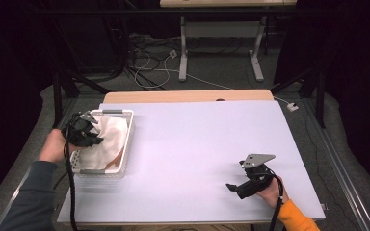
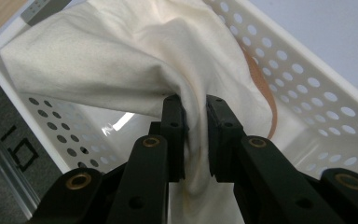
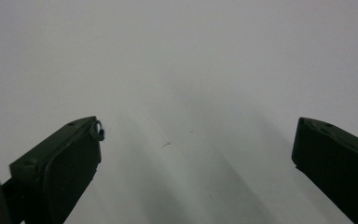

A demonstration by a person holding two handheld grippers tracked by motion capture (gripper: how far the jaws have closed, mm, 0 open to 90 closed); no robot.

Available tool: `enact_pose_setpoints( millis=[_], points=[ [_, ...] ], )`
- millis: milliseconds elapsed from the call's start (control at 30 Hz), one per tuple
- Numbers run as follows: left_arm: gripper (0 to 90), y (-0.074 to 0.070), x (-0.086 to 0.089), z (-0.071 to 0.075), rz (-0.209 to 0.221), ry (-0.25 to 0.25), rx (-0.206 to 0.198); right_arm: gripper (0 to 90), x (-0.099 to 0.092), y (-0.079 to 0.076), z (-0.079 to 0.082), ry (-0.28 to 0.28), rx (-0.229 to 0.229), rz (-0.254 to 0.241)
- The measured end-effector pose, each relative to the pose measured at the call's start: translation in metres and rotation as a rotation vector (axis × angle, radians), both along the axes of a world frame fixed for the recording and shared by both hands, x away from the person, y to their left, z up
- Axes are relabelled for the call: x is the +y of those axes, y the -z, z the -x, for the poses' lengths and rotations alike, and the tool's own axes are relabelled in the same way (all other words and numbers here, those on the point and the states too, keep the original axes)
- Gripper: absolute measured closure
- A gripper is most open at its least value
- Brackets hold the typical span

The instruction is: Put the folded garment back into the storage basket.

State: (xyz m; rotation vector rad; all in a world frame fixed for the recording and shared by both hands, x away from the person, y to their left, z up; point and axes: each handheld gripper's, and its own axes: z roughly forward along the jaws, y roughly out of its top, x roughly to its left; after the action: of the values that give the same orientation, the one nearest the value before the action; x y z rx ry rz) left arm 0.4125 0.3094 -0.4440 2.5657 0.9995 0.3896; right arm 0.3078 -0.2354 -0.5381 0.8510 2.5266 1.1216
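Note:
A cream cloth [image 1: 107,139] with an orange-brown mark lies in a white perforated basket [image 1: 128,134] at the table's left. My left gripper [image 1: 95,138] reaches into the basket from its left side. In the left gripper view its jaws are shut on a fold of the cloth [image 2: 121,60], pinched between the pads at the gripper's tip [image 2: 195,116], with the basket wall [image 2: 317,88] behind. My right gripper [image 1: 231,186] rests low over the table at the front right. The right gripper view has its jaws wide apart around the gripper's middle [image 3: 196,144], nothing between them.
The white tabletop [image 1: 202,144] stretches between the basket and the right gripper. A wooden strip [image 1: 188,96] runs along the far edge. Beyond it are table legs and cables on the floor [image 1: 164,62]. A black frame post [image 1: 57,96] stands left of the basket.

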Motion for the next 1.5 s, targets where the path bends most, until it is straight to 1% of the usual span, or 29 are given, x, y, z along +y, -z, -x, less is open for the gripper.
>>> enact_pose_setpoints(
  millis=[333, 367, 467, 667, 733, 767, 800, 867, 900, 933, 1000, 1033, 1133, 1167, 1267, 1300, 1333, 1367, 1400, 1467, 1500],
  points=[
    [78.7, 0.008, 0.000, -0.006, 0.002, -0.005, 0.016, 1.1, 0.000, 0.000, 0.000, 0.007, 0.001, -0.004],
    [78.7, 0.010, -0.001, -0.007, 0.010, -0.009, 0.013, 1.1, 0.000, 0.000, 0.000, 0.002, -0.009, -0.006],
    [78.7, 0.011, -0.001, -0.008, 0.010, -0.009, 0.018, 1.1, 0.000, 0.000, 0.000, 0.007, -0.002, -0.009],
    [78.6, 0.018, -0.003, -0.013, 0.001, -0.018, 0.029, 1.1, 0.000, 0.000, 0.000, 0.005, -0.007, -0.007],
    [78.6, 0.020, -0.003, -0.014, -0.002, -0.013, 0.032, 1.1, 0.000, 0.000, 0.000, 0.006, -0.008, -0.006],
    [78.5, 0.020, -0.003, -0.014, 0.000, -0.020, 0.034, 1.1, 0.000, 0.000, 0.000, 0.006, -0.008, -0.005],
    [78.5, 0.021, -0.003, -0.015, 0.004, -0.021, 0.032, 1.1, 0.000, 0.000, 0.000, 0.005, -0.005, -0.002],
    [78.4, 0.022, -0.003, -0.016, -0.003, -0.019, 0.037, 1.1, 0.000, 0.000, 0.000, 0.008, 0.001, -0.003],
    [78.4, 0.024, -0.001, -0.018, 0.003, -0.028, 0.038, 1.1, 0.000, 0.000, 0.000, 0.005, -0.007, -0.007],
    [78.3, 0.025, -0.001, -0.019, 0.004, -0.034, 0.039, 1.1, -0.001, -0.001, 0.000, 0.007, -0.007, 0.004],
    [78.4, 0.026, -0.001, -0.020, 0.002, -0.039, 0.041, 1.1, -0.001, -0.001, 0.000, 0.002, -0.008, 0.000],
    [78.4, 0.028, 0.000, -0.022, 0.001, -0.043, 0.051, 1.1, 0.000, 0.000, 0.000, 0.007, -0.009, -0.002],
    [78.3, 0.031, 0.002, -0.024, -0.001, -0.054, 0.058, 1.1, -0.001, -0.001, 0.000, 0.006, -0.012, 0.006],
    [78.2, 0.032, 0.003, -0.025, -0.003, -0.062, 0.061, 1.1, 0.000, 0.000, 0.000, 0.007, -0.010, -0.003],
    [78.0, 0.035, 0.003, -0.027, -0.004, -0.072, 0.064, 1.1, 0.000, 0.000, 0.000, 0.007, -0.011, -0.002],
    [78.0, 0.036, 0.004, -0.028, -0.010, -0.078, 0.072, 1.1, 0.000, 0.000, 0.000, 0.008, -0.011, -0.001],
    [77.7, 0.040, 0.004, -0.030, -0.027, -0.095, 0.069, 1.1, 0.000, -0.001, 0.000, 0.005, -0.010, 0.001],
    [77.5, 0.041, 0.004, -0.032, -0.033, -0.105, 0.078, 1.1, -0.001, -0.001, 0.000, 0.006, -0.012, 0.001],
    [77.5, 0.043, 0.004, -0.033, -0.039, -0.108, 0.086, 1.1, -0.001, -0.001, 0.000, 0.006, -0.013, 0.001],
    [77.1, 0.045, 0.003, -0.034, -0.050, -0.119, 0.093, 1.1, -0.001, -0.001, 0.000, 0.006, -0.013, 0.002],
    [76.9, 0.046, 0.004, -0.035, -0.049, -0.124, 0.092, 1.1, -0.001, -0.001, 0.000, 0.003, -0.014, 0.001]
  ],
)
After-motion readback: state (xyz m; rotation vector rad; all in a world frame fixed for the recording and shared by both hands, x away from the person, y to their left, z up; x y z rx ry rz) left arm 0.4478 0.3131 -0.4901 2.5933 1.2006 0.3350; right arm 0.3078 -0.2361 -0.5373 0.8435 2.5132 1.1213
